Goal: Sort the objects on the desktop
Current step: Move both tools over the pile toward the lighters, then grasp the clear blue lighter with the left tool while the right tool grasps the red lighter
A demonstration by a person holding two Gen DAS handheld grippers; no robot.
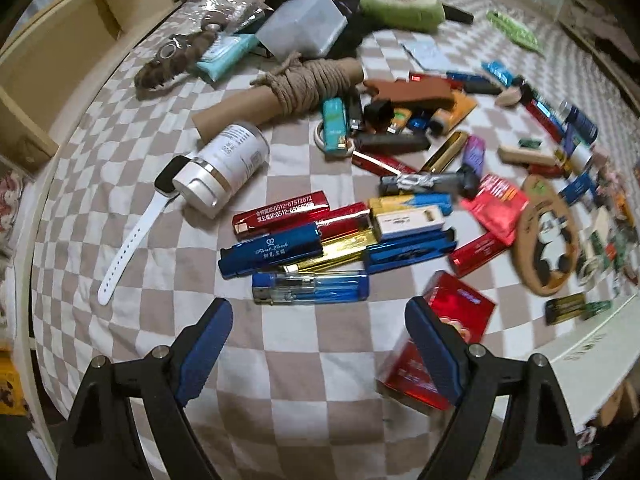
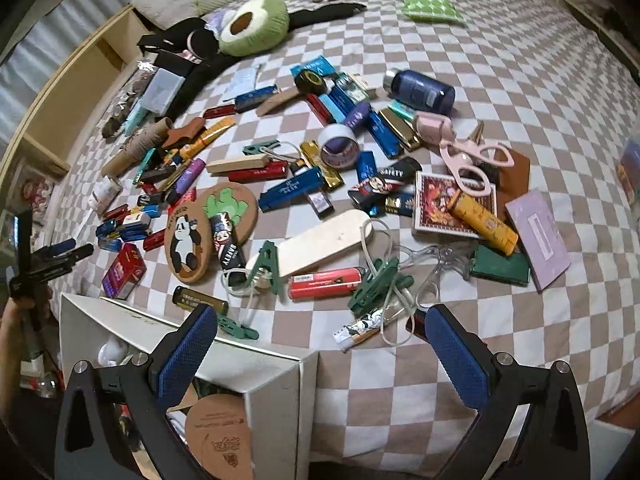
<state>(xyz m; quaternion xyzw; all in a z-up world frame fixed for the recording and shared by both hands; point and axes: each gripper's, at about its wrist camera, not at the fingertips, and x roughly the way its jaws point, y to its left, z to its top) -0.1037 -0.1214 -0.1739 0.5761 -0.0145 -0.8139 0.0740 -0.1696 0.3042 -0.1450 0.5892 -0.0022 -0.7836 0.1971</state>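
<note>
While left tool (image 1: 318,320) gapes | red box (image 1: 436,340) beside finger | checked cloth (image 1: 280,360)

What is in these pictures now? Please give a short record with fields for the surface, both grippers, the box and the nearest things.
surface: checked cloth strewn with many small things
left gripper: open, nothing between its fingers; a red pack lies just outside one finger
right gripper: open, empty, above the edge of the white box
white box: open, a round cork coaster inside
near left gripper: a clear blue lighter
near right gripper: a red tube, green clips
</note>
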